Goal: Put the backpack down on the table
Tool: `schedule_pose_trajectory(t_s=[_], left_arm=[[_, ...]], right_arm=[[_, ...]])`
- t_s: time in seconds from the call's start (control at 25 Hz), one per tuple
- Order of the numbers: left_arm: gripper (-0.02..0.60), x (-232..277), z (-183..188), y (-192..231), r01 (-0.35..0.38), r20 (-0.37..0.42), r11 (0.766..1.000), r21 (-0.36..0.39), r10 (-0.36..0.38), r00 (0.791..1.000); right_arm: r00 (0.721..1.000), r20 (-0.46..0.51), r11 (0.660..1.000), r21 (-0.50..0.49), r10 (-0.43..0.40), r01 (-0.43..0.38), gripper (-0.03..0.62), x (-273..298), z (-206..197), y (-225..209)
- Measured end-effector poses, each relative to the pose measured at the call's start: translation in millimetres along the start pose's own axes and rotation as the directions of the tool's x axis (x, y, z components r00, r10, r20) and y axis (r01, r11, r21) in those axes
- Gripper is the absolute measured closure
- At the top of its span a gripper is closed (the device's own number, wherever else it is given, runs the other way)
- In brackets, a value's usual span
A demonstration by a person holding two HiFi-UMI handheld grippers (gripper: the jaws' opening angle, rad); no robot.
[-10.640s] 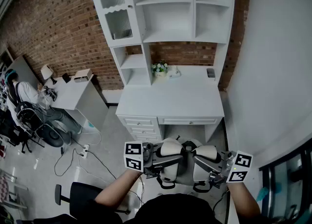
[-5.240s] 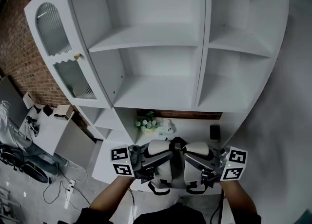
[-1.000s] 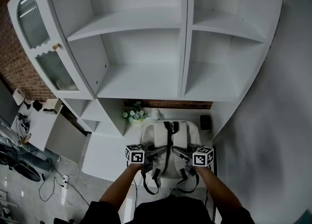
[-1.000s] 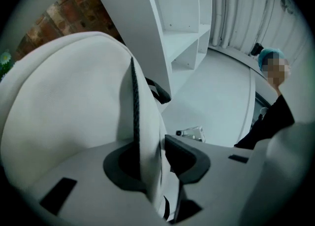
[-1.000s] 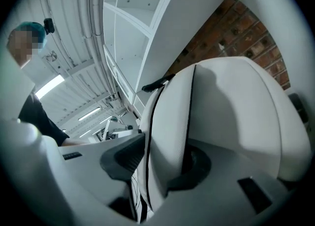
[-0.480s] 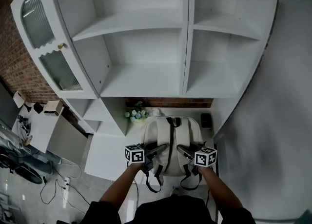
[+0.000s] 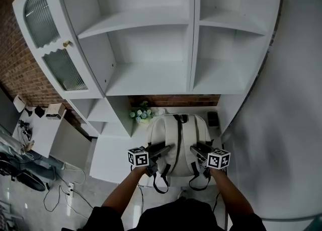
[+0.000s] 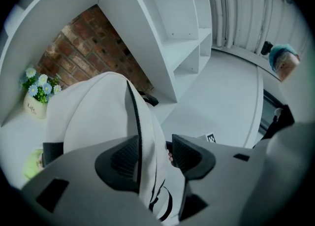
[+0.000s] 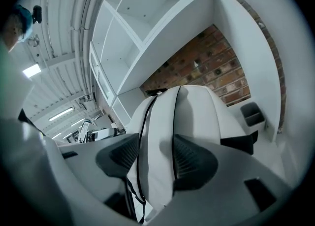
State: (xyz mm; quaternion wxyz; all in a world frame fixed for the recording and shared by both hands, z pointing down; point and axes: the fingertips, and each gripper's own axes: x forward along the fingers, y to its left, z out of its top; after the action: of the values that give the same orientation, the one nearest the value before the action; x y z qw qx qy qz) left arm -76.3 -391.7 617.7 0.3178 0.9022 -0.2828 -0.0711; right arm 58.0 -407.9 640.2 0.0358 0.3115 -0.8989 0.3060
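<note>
The white backpack (image 7: 179, 135) with dark trim stands on the white desk (image 7: 114, 150), its straps facing me. My left gripper (image 7: 167, 149) is at its left shoulder strap (image 8: 146, 132) and my right gripper (image 7: 194, 150) at the right strap (image 9: 158, 136). Both pairs of jaws are opening. In the left gripper view the strap leans on one pad with a gap to the other. In the right gripper view the strap passes loosely between the spread pads. The strap ends hang over the desk's front edge.
A small pot of flowers (image 7: 142, 114) stands at the back left of the desk, and a dark holder (image 7: 212, 118) at the back right. White shelves (image 7: 151, 76) rise over the desk against a brick wall. A smaller side table (image 7: 37, 124) is far left.
The backpack was carried to the desk and now stands on it. Within the last second both pairs of jaws have spread off the straps and both grippers shifted slightly.
</note>
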Motion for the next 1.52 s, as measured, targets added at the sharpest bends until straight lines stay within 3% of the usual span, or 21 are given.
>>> schedule_pose_trajectory(t_s=[0.12,0.44,0.8,0.96,1.08,1.16,1.32,1.44,1.52], left_arm=[[0.366,-5.3,-4.2,-7.8,-0.008,-0.026,0.999,0.051,0.009,1.000],[0.365,-29.8,-14.0,-14.6,-0.009,-0.018,1.000,0.007,0.009,1.000],[0.365,-50.6,-13.4,-41.9,-0.005,0.004,0.998,0.058,0.004,1.000],[0.367,-64.3,-7.4,-65.5,-0.073,0.095,0.986,0.150,0.060,0.994],[0.367,-70.6,-15.7,-93.0,-0.073,0.091,0.980,0.185,0.057,0.994],[0.379,-77.7,-24.3,-105.7,-0.112,0.087,0.979,0.171,0.098,0.991],[0.454,-102.9,-27.1,-126.0,-0.247,0.144,0.967,0.070,0.235,0.961],[0.522,-125.6,-28.2,-146.9,-0.304,0.204,0.948,0.100,0.279,0.938],[0.560,-137.6,-36.7,-158.8,-0.344,0.213,0.928,0.143,0.311,0.926]], right_arm=[[1.000,0.007,1.000,0.006,0.011,-0.011,0.370,-3.0,1.7,7.1],[0.999,0.017,0.999,-0.022,-0.048,0.049,0.372,-14.4,-7.9,17.0],[0.999,-0.011,0.995,-0.092,-0.035,0.034,0.372,-21.9,-33.5,57.3],[1.000,-0.003,0.986,-0.169,-0.012,0.011,0.372,-30.9,-28.1,89.5],[1.000,0.022,0.973,-0.229,-0.007,0.012,0.372,-39.9,-22.7,118.7],[0.999,0.050,0.967,-0.254,-0.003,0.015,0.387,-45.8,-23.8,141.1],[0.993,0.111,0.954,-0.292,-0.028,0.059,0.441,-58.7,-33.7,183.9],[0.983,0.125,0.941,-0.295,-0.132,0.164,0.501,-69.9,-50.0,202.5],[0.980,0.141,0.946,-0.271,-0.142,0.176,0.544,-78.2,-60.4,217.7]])
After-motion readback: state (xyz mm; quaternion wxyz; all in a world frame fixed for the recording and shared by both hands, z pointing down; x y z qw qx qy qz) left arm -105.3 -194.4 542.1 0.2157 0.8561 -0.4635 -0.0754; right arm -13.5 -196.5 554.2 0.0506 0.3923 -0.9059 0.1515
